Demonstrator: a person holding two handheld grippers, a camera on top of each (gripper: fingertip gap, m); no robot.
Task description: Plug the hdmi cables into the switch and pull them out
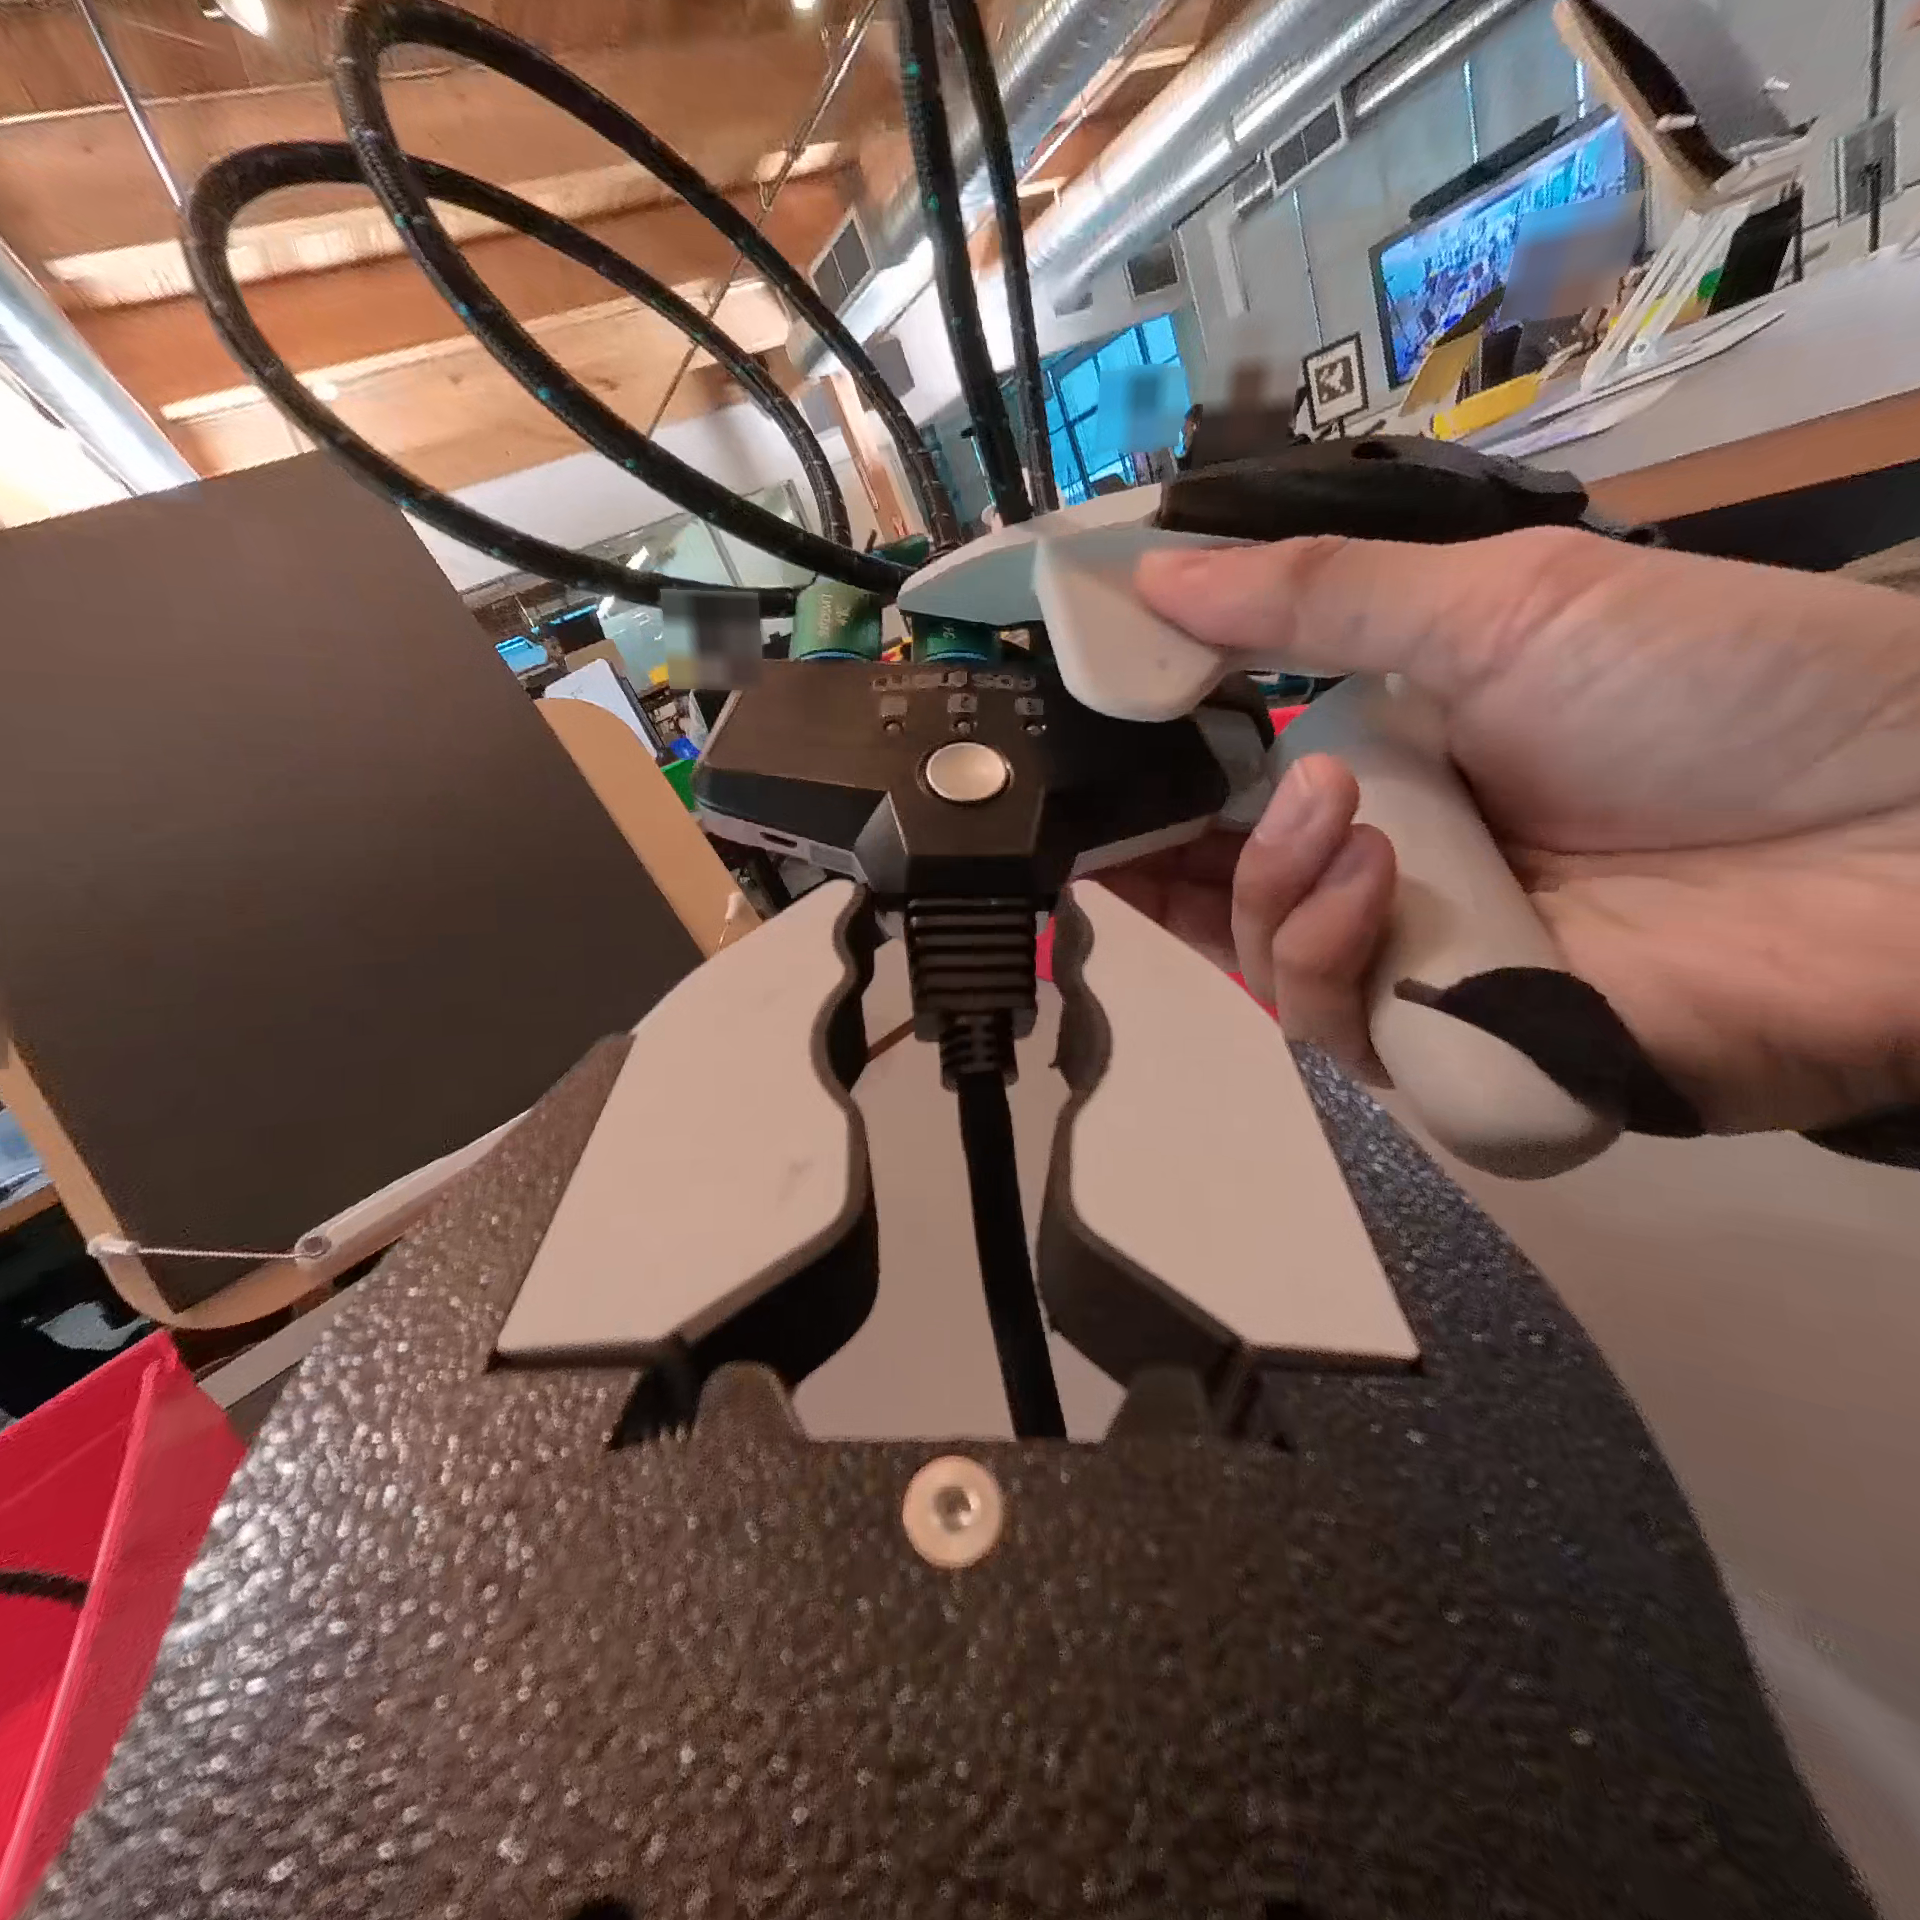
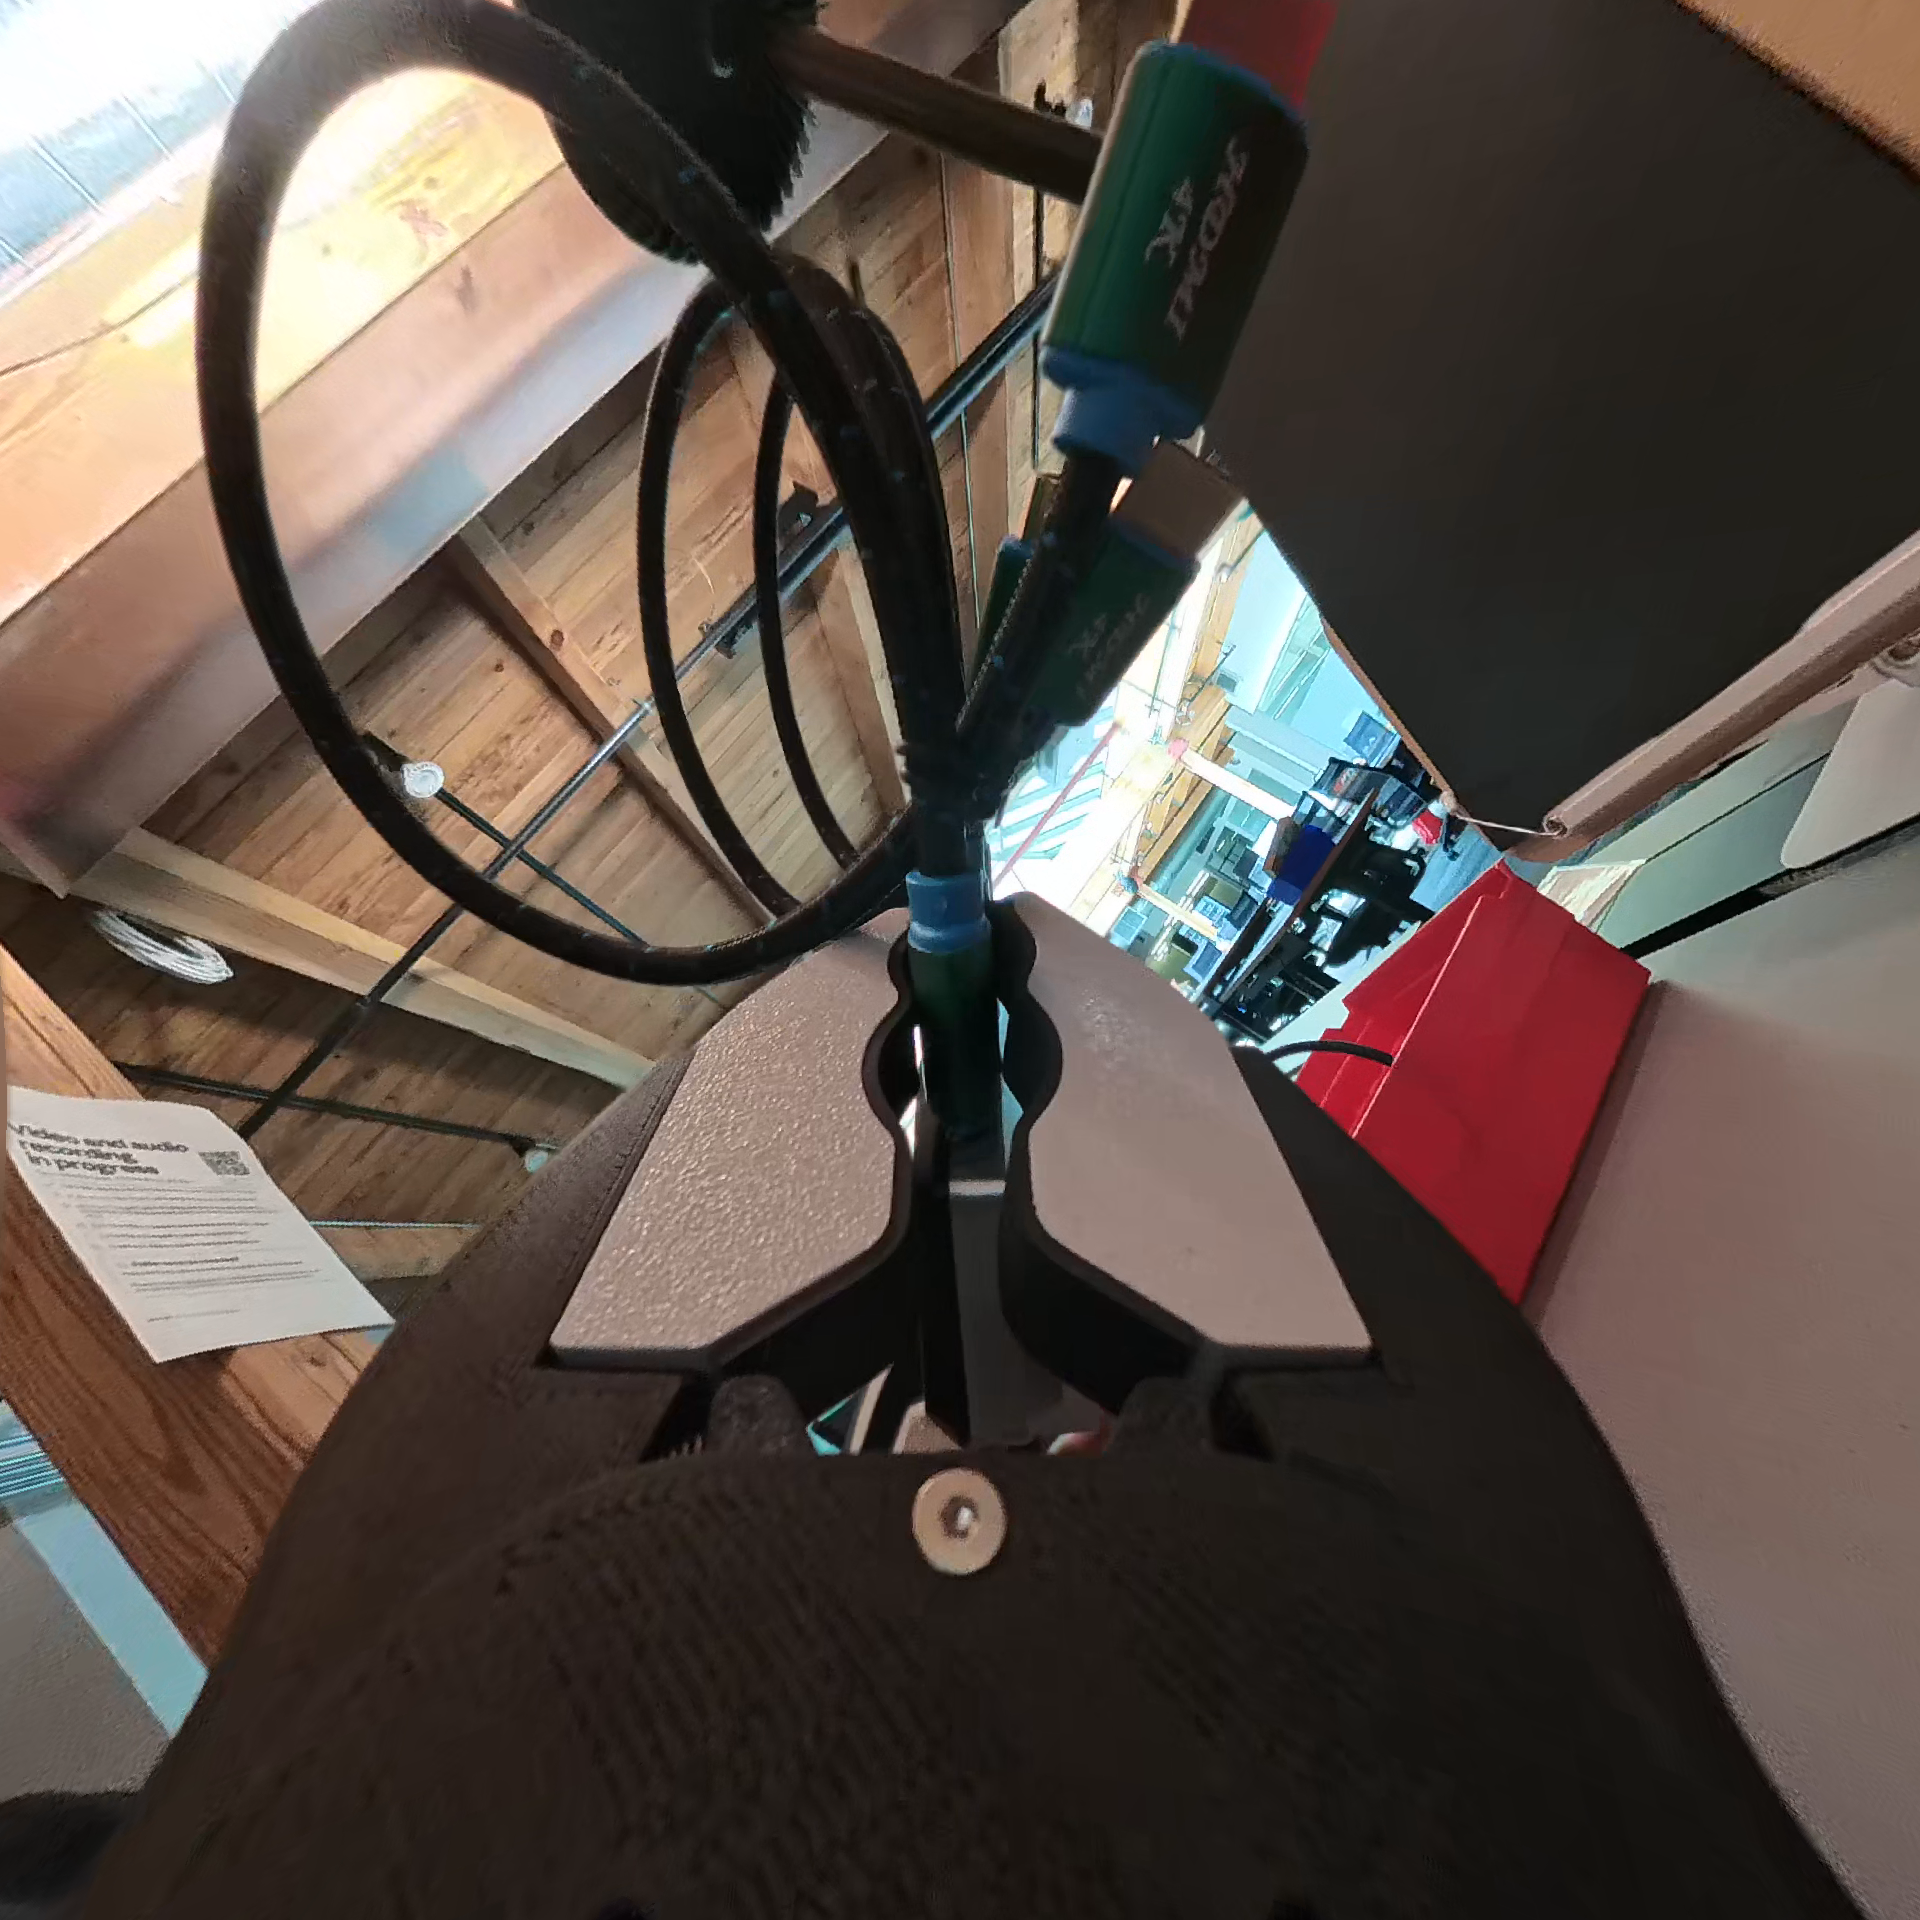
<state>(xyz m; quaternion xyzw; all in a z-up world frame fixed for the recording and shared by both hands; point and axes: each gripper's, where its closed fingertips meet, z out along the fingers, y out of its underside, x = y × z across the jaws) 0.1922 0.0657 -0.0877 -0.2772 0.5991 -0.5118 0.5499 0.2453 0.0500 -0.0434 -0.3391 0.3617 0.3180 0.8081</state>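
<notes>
Your left hand-held gripper clamps the switch by its lead; two plugs sit in. Your right hand-held gripper is clamped on one plug; pulling remains.

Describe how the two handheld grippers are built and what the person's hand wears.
Both the left gripper and right gripper have a rough, speckled black body with a silver screw in the middle and two pale grey fingers edged in black, wavy along their inner sides. Seen from the left wrist, the right one has a pale handle. The hand is bare.
</notes>
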